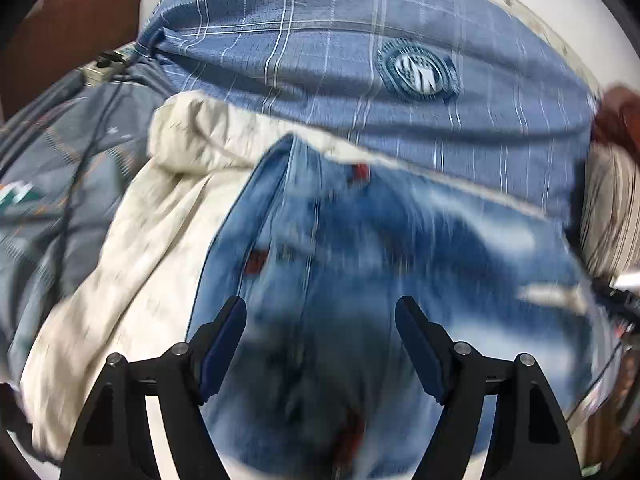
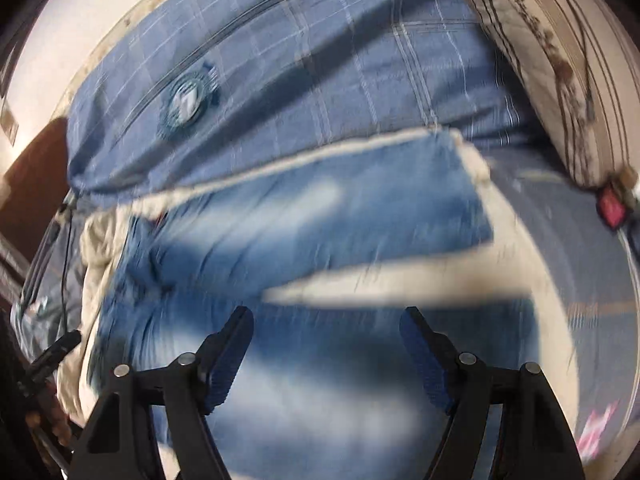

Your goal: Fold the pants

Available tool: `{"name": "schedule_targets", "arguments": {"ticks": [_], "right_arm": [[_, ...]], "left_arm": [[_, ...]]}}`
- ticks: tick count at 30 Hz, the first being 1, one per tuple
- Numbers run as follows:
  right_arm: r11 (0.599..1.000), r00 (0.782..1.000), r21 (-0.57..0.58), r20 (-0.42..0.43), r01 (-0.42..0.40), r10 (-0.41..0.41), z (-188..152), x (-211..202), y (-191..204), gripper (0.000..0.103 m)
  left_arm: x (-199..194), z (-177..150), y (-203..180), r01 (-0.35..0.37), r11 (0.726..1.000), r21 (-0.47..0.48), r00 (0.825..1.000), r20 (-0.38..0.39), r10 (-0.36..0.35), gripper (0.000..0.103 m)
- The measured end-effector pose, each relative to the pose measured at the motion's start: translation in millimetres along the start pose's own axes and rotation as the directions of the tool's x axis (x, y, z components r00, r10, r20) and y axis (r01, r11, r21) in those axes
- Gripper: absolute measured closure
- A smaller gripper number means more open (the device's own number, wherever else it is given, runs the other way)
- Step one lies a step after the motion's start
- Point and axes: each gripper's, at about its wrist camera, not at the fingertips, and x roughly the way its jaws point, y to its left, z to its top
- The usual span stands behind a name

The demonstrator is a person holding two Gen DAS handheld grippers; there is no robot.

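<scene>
Left wrist view: faded blue denim pants [image 1: 360, 248] lie on the bed's cream sheet [image 1: 132, 232], directly below the left gripper [image 1: 320, 344], legs extending rightward. Jaws of both the left gripper and right gripper [image 2: 326, 356] stand wide, holding nothing.

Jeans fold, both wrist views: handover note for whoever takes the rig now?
Left claw: open, nothing between the pads, above the jeans.
Right claw: open, empty, also over the denim.
Jeans lie on a cream sheet, below the blue plaid pillow; striped cushion at the right.
Done: both views are blurred, so how far the fold has got is unclear.
Left: check the fold, regrasp, finish.
</scene>
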Motion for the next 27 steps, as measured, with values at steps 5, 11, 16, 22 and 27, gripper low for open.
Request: {"name": "schedule_targets", "arguments": {"ticks": [5, 11, 16, 22, 27], "right_arm": [[0.997, 0.999, 0.074, 0.018, 0.034, -0.035, 73, 35, -47, 0.025], [0.979, 0.991, 0.153, -0.019, 0.131, -0.130, 133, 97, -98, 0.033], [0.976, 0.982, 0.113, -0.045, 0.187, -0.183, 150, 126, -102, 0.044], [0.969, 0.972, 0.077, -0.053, 0.233, -0.229, 147, 141, -104, 0.070], [0.968, 0.968, 0.040, -0.059, 0.248, -0.245, 140, 146, -103, 0.075]], "left_arm": [[58, 57, 13, 0.048, 0.997, -0.066, 0.997, -0.061, -0.052, 0.026], [119, 97, 24, 0.062, 0.987, -0.150, 0.988, -0.130, -0.081, 0.026], [153, 125, 41, 0.088, 0.963, -0.254, 0.980, -0.153, -0.130, 0.028], [175, 135, 46, 0.074, 0.958, -0.279, 0.973, -0.191, -0.131, 0.059], [190, 144, 44, 0.060, 0.958, -0.279, 0.973, -0.196, -0.118, 0.059]]}}
